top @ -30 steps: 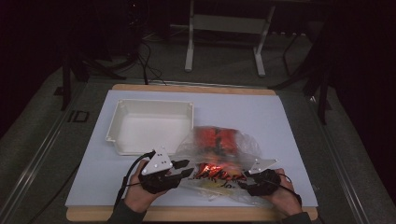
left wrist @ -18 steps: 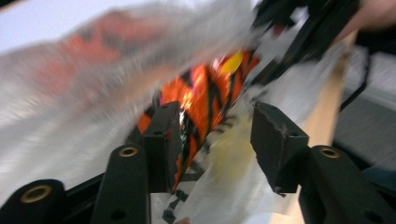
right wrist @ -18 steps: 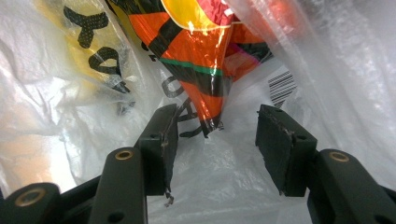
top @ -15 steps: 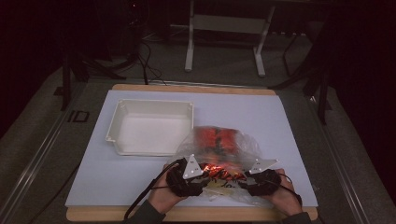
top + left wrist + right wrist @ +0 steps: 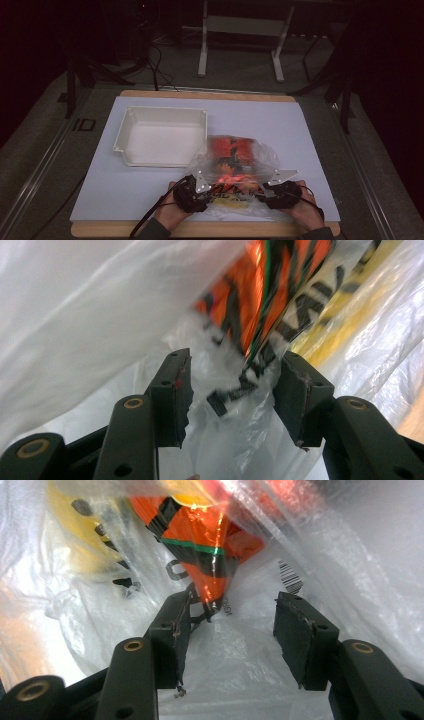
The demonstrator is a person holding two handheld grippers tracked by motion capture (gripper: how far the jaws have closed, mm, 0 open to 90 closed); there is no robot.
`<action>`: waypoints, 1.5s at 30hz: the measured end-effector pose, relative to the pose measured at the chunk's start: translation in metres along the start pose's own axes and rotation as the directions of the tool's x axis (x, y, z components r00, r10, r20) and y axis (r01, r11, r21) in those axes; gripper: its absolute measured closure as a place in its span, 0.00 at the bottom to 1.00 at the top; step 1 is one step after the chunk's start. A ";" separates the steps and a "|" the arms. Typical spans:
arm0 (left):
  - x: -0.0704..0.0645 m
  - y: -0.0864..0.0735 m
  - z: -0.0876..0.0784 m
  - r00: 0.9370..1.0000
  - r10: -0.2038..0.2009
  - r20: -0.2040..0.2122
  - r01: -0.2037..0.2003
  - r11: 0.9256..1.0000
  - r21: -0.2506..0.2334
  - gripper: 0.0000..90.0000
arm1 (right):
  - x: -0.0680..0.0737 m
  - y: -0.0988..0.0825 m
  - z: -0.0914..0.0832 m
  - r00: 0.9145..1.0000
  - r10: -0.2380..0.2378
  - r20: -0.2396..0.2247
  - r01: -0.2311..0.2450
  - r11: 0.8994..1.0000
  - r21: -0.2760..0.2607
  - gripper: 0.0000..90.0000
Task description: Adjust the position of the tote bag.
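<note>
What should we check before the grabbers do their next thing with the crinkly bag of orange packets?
1. Left gripper jaws apart: ok; they have just been opening, then eased in a little, with loose bag film between them.
2. Right gripper jaws apart: ok; film lies between them, not pinched.
3. Plastic bag on the table, not lifted: ok.
4. White tray empty and upright beside the bag: ok.
5. Orange packets all inside the bag: cannot tell; the film is crumpled and glary.
6. Each gripper at its own end of the bag's near edge: ok.
</note>
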State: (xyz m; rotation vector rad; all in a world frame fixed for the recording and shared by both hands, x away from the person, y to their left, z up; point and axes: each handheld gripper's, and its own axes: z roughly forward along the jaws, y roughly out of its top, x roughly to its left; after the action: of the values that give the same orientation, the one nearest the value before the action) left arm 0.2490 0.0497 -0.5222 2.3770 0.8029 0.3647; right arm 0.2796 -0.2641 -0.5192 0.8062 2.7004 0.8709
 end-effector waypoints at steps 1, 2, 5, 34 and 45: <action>0.002 -0.002 0.001 1.000 -0.011 0.002 0.011 1.000 -0.001 0.58 | 0.000 0.000 0.000 1.000 0.001 0.000 -0.001 1.000 0.001 0.55; 0.006 -0.003 0.001 0.999 -0.032 0.015 0.033 0.999 -0.008 0.58 | -0.001 0.000 0.000 1.000 0.001 0.002 -0.001 1.000 0.001 0.55; 0.014 -0.006 0.001 0.997 -0.069 0.022 0.070 0.997 -0.014 0.59 | -0.002 0.000 -0.001 1.000 0.006 0.017 -0.006 1.000 0.007 0.57; 0.028 -0.017 -0.012 0.991 -0.134 -0.029 0.132 0.988 -0.081 0.67 | -0.009 -0.005 -0.051 0.998 -0.050 0.025 0.052 0.994 -0.096 0.59; 0.026 -0.016 -0.029 0.991 -0.131 -0.039 0.122 0.977 -0.173 0.66 | -0.007 -0.017 -0.063 0.998 -0.037 0.046 0.041 0.995 -0.087 0.59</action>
State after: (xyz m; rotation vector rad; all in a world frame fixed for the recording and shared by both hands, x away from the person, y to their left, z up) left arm 0.2492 0.0891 -0.5080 2.1544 0.9046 0.4240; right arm 0.2567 -0.3098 -0.4781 0.7436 2.6103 0.9435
